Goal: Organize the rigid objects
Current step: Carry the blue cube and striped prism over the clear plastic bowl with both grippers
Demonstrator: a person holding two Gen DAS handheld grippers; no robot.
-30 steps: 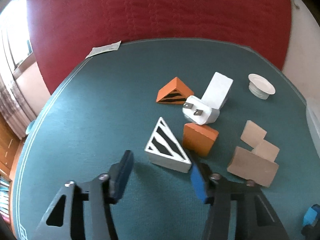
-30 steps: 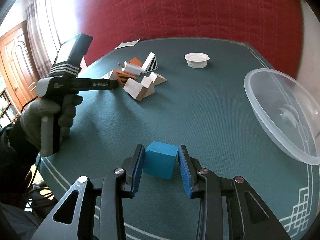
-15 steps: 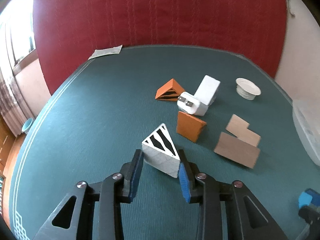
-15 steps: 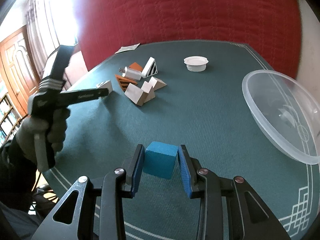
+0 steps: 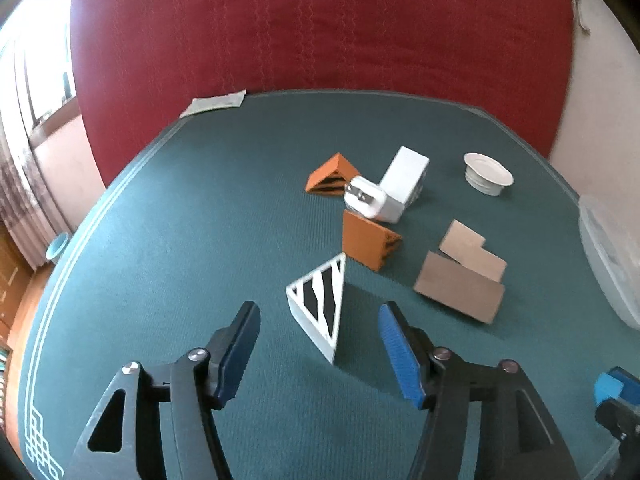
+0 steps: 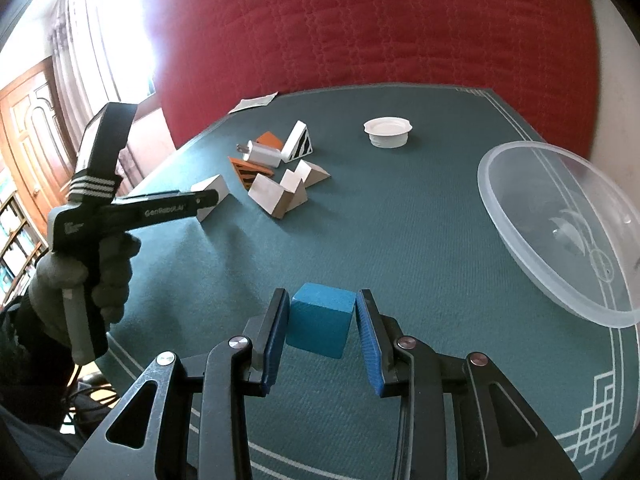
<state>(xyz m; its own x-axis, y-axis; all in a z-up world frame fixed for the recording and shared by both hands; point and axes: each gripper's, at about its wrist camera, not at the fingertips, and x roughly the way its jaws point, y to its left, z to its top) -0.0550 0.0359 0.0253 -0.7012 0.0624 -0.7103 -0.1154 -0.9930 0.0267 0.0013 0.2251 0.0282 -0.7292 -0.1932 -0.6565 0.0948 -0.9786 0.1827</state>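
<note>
My left gripper [image 5: 320,344] is open, its pads on either side of a white wedge with black stripes [image 5: 320,304] that rests on the green table, not touching it. Beyond lie an orange block [image 5: 366,242], an orange striped wedge [image 5: 330,176], a white charger plug [image 5: 370,202], a white block [image 5: 404,178] and tan wooden pieces [image 5: 460,280]. My right gripper [image 6: 322,330] is shut on a blue cube [image 6: 322,324] held just above the table. The left gripper also shows in the right wrist view [image 6: 206,202], by the white wedge [image 6: 212,194].
A clear plastic bowl [image 6: 552,236] stands at the right of the table. A small white dish [image 6: 387,132] sits at the back. A paper slip [image 6: 254,103] lies at the far edge. A red cushion backs the table [image 6: 400,220].
My left gripper shut on the white striped wedge, turned it, then opened again; the wedge now stands rotated between the open pads. The right gripper still holds the blue cube.
</note>
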